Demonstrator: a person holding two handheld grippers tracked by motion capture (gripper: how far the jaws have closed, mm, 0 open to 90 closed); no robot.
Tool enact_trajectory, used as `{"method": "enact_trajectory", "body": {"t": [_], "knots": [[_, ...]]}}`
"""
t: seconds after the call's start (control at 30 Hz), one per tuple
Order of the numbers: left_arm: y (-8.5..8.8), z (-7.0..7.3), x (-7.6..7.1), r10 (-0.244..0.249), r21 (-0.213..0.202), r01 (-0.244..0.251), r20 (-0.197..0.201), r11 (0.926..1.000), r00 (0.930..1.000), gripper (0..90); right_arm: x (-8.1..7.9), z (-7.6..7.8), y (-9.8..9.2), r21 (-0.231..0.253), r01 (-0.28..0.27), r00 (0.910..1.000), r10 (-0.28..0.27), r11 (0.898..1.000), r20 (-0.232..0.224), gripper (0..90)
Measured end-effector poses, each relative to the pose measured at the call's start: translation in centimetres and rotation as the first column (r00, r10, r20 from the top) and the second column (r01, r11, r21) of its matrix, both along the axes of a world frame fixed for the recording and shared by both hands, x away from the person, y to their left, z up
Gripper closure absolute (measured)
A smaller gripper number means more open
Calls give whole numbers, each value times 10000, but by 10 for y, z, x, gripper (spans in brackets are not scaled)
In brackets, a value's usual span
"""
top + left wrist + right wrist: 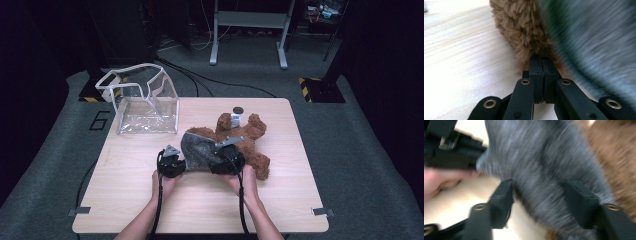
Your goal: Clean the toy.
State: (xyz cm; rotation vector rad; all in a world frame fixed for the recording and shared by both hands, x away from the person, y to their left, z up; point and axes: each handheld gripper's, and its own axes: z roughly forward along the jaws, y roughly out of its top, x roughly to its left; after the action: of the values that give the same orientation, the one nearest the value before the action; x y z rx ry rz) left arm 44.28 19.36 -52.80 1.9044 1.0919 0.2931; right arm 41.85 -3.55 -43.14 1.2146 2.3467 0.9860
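High view first: one brown teddy bear [247, 140] lies flat near the middle of the wooden surface [150, 200], its long axis running diagonally, head toward the far side and legs toward the near right. One grey garment [197, 150] is draped over its near-left part. The left gripper [172, 162] has its fingers clenched tight on the hem where grey cloth meets brown fur. The right gripper [225, 160] has its fingers spread apart, the grey cloth lying between them without being pinched. One clear plastic bag [145, 102] stands open at the far left corner, well apart. One small round black object [238, 110] lies just beyond the bear's head.
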Motion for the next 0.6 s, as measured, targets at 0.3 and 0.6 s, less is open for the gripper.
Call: {"method": "enact_trajectory", "body": {"t": [0.3,0.6], "knots": [[-1,0,0,-81,99,81,-43,9999,10000,880,12,-12,29,-1108,770,9966,-734,9909,362,638],[-2,0,0,-192,197,193,-44,9996,9998,882,28,33,18,-572,1068,9834,-970,9926,1536,793]]}}
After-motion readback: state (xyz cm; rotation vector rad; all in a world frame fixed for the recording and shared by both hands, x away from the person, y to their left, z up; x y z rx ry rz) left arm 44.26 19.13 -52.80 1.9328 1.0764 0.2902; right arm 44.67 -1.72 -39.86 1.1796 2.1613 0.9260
